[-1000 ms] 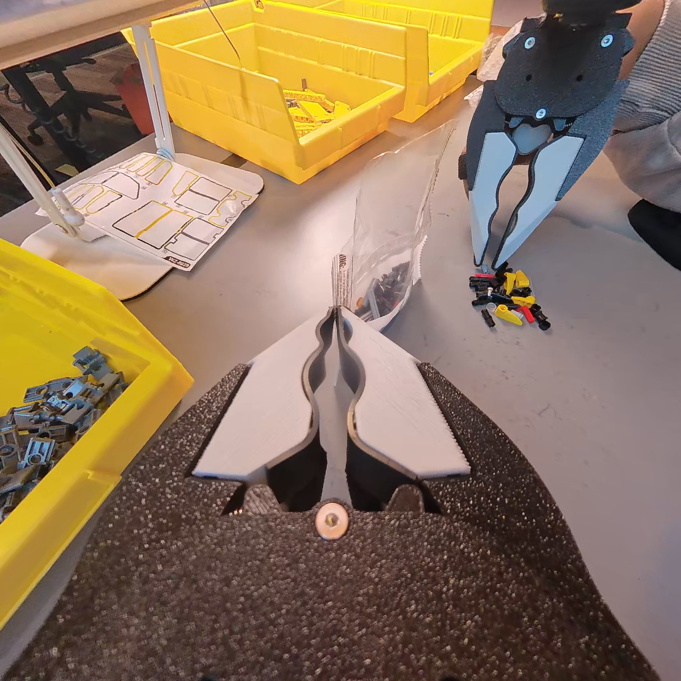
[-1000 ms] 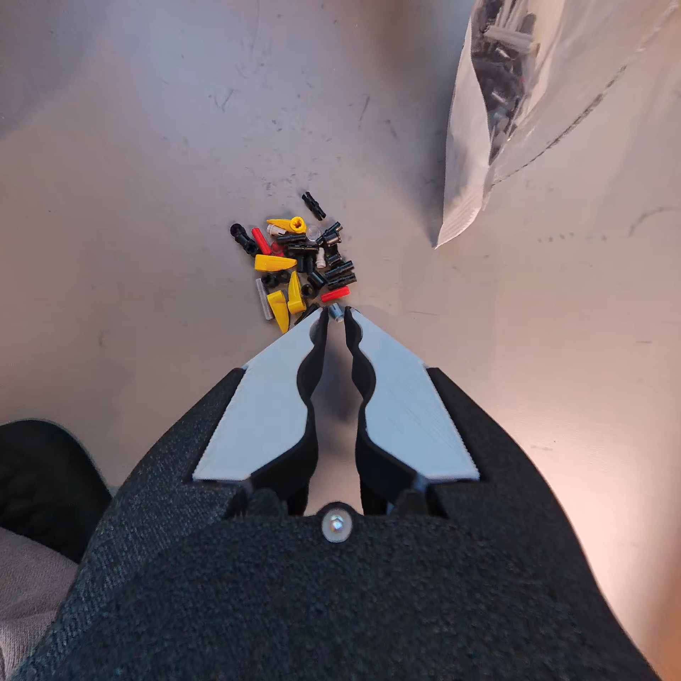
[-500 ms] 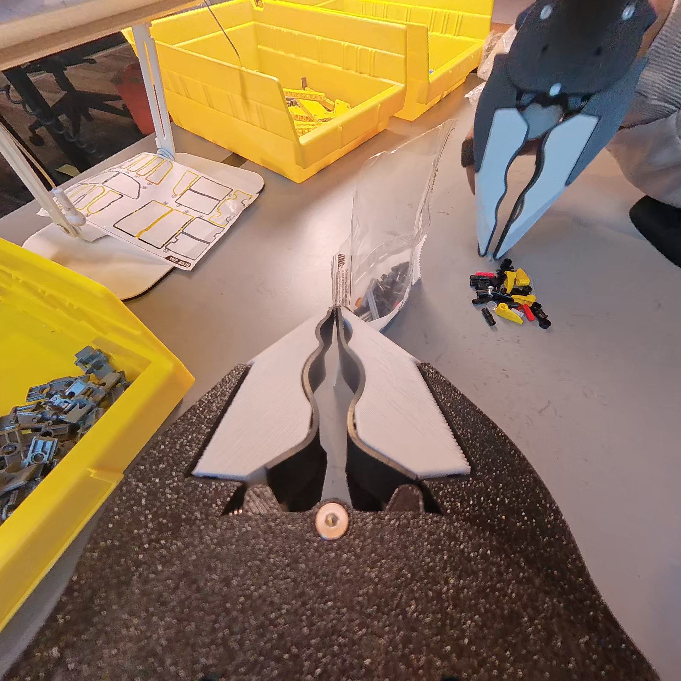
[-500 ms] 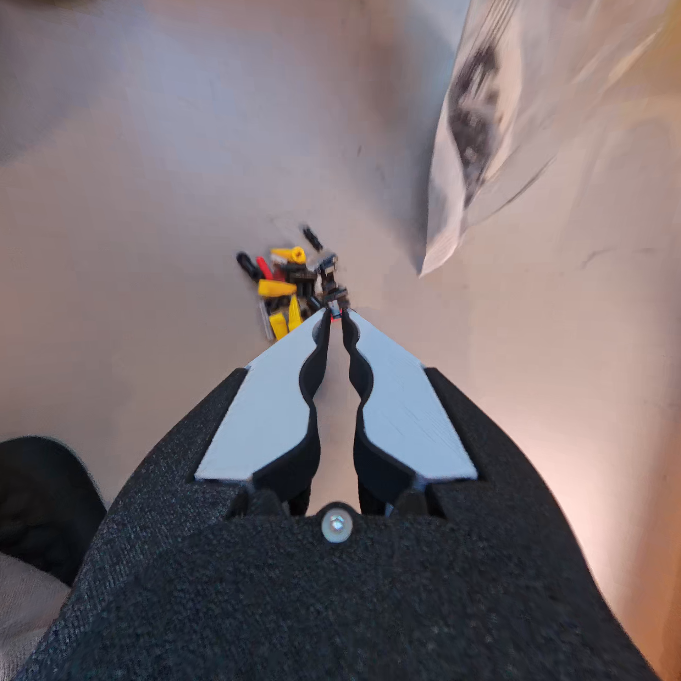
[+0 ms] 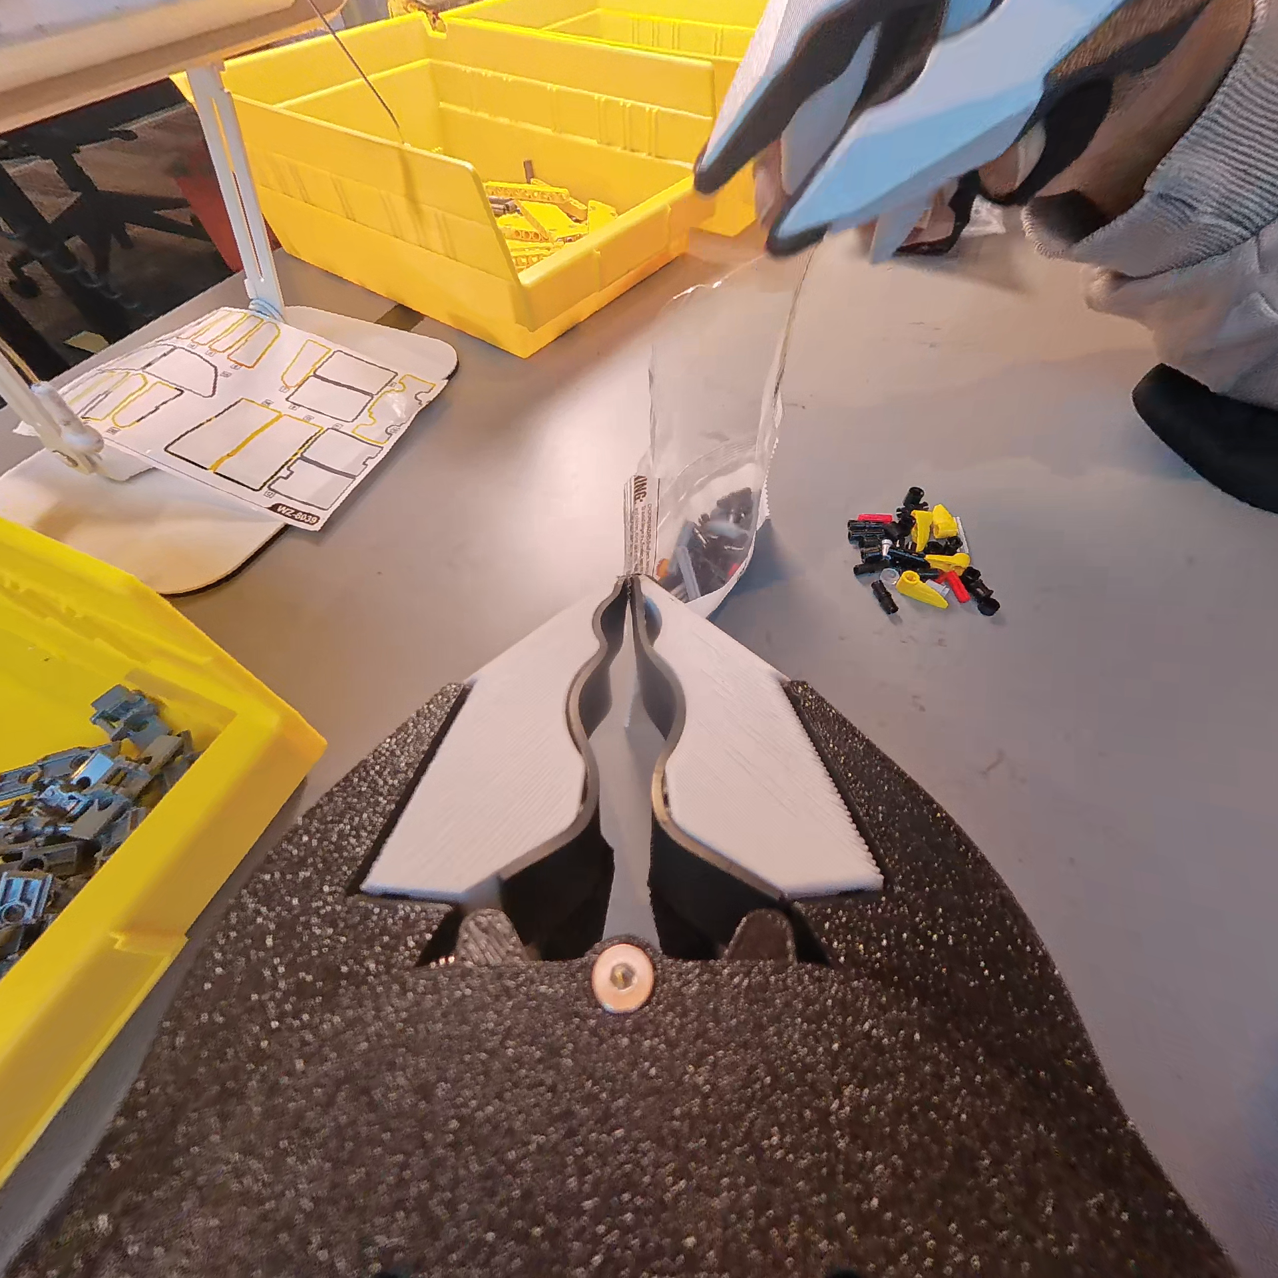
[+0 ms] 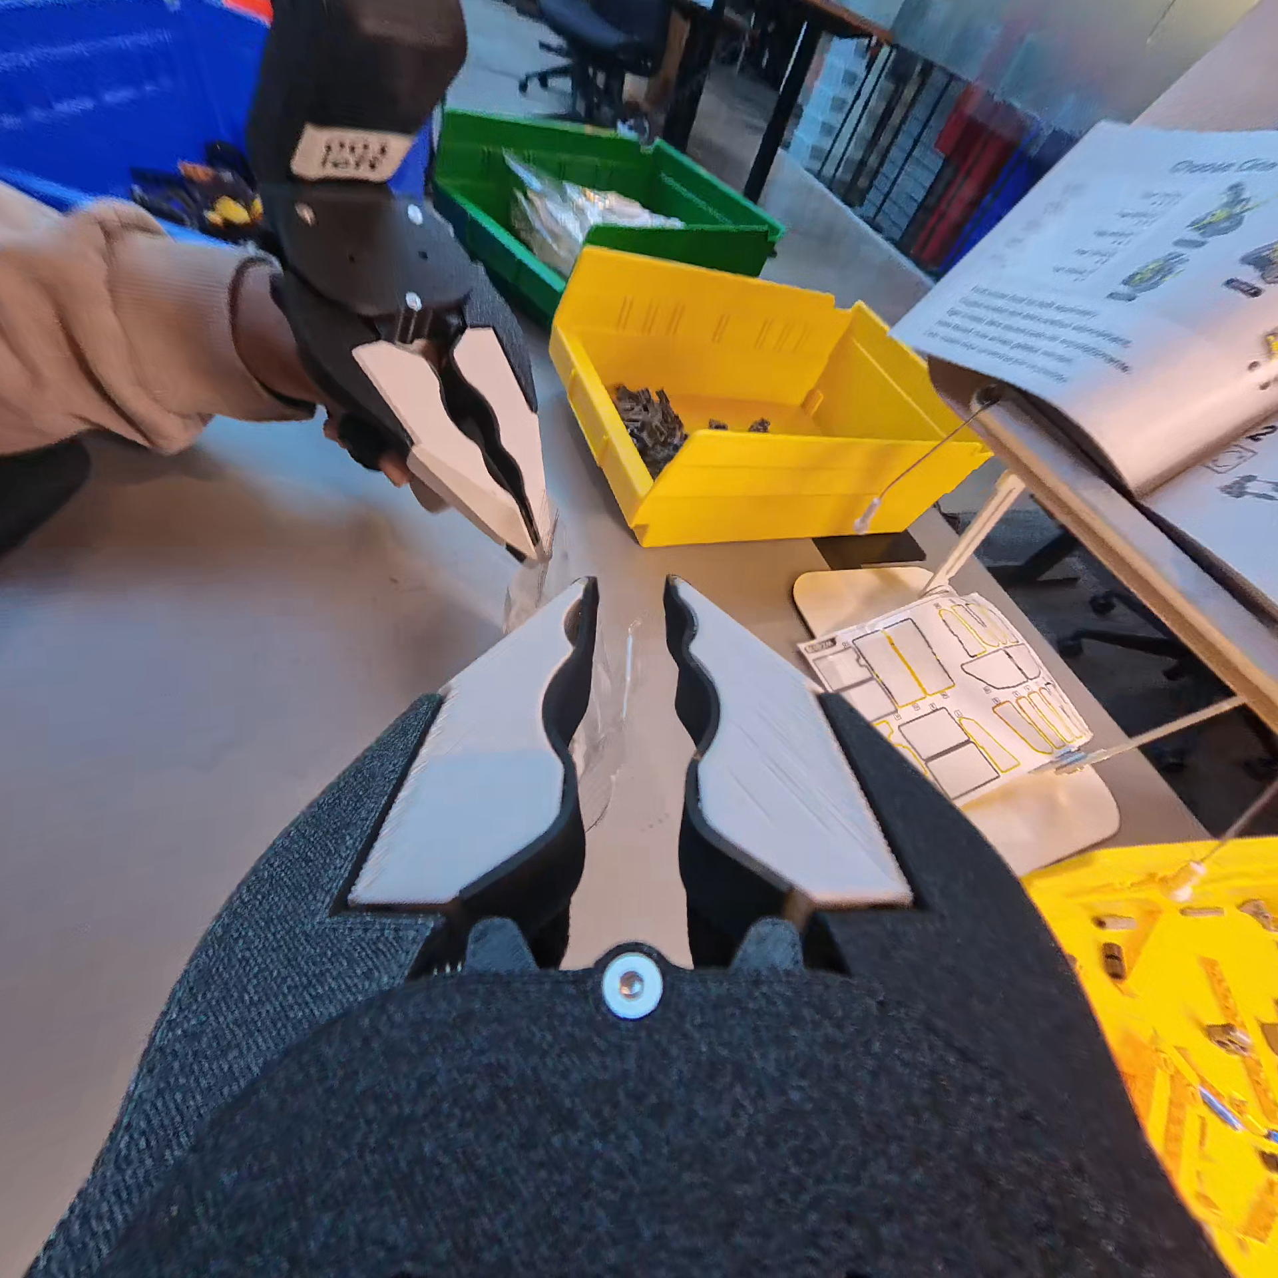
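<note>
Going left to right in your left wrist view: at the lower left edge sits a yellow plastic bin of grey building-toy parts (image 5: 104,816). Above it a white sheet printed with yellow and black outlines (image 5: 235,415) lies on the flat base of a white stand. Further up, a row of large yellow plastic bins (image 5: 498,159) closes off the top of the frame.

At centre, your left tool (image 5: 631,586) has its two grey fingers pressed together on the bottom corner of a clear plastic bag of small dark parts (image 5: 712,484). The bag stands up from that pinch, its mouth rising toward the upper right.

There your right tool (image 5: 774,228) is blurred, its tips right at the bag's top edge. Your right wrist view shows its fingers (image 6: 519,664) spread apart, with clear film lying in the gap between them. You cannot tell from either view whether they touch the film.

Right of the bag, a small pile of loose black, yellow and red plastic pieces (image 5: 920,553) rests on the grey table (image 5: 1037,795), apart from both tools. The table is bare to the lower right of the pile. A grey sleeve fills the upper right corner.

In the right wrist view, a green plastic bin (image 6: 608,187) stands behind the yellow one. An open printed booklet (image 6: 1120,290) on a raised stand crowds the right edge.
</note>
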The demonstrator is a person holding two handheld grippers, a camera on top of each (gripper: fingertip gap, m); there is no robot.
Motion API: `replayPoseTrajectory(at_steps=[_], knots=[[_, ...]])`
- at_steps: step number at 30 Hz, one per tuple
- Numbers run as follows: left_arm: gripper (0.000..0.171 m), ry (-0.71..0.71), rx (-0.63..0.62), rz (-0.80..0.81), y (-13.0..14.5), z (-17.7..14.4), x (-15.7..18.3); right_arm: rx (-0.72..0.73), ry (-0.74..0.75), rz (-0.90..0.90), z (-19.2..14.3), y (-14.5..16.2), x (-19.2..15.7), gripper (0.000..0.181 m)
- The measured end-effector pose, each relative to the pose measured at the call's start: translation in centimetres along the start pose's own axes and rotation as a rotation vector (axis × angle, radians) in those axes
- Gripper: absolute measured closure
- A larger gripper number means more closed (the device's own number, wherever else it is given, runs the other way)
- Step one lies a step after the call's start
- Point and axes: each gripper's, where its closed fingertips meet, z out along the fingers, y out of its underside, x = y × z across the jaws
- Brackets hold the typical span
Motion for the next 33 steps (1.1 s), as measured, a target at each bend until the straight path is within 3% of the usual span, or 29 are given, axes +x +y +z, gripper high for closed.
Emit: replayPoseTrajectory(at_steps=[2,4,10,13,20,25,30,33], knots=[[0.171,-0.004,0.001,-0.004,0.0,-0.1,-0.1,0.056,-0.021,0.053,-1.6,-0.9,0.7,0.162],[0.171,-0.009,0.000,-0.008,0.1,-0.1,-0.3,0.004,-0.097,0.071,-3.1,0.1,0.3,0.162],[0.171,-0.017,0.006,-0.022,0.2,-0.2,-0.8,-0.370,-0.418,0.049,-6.6,9.5,-5.9,0.163],[0.171,-0.016,0.008,-0.024,0.1,-0.2,-0.8,-0.453,-0.453,0.065,-7.1,12.7,-7.8,0.163],[0.171,-0.017,0.009,-0.023,0.1,-0.2,-0.7,-0.475,-0.443,0.098,-6.2,14.7,-8.7,0.171],[0.171,-0.017,0.005,-0.019,0.1,-0.2,-0.7,-0.406,-0.442,0.124,-6.2,12.9,-8.3,0.175],[0.171,-0.002,0.004,-0.011,0.0,0.1,-0.2,-0.018,-0.281,0.091,-4.9,1.3,-4.2,0.175],[0.171,0.006,0.003,-0.003,-0.1,0.2,0.2,0.036,-0.175,0.045,-2.8,-2.5,-2.1,0.175]])
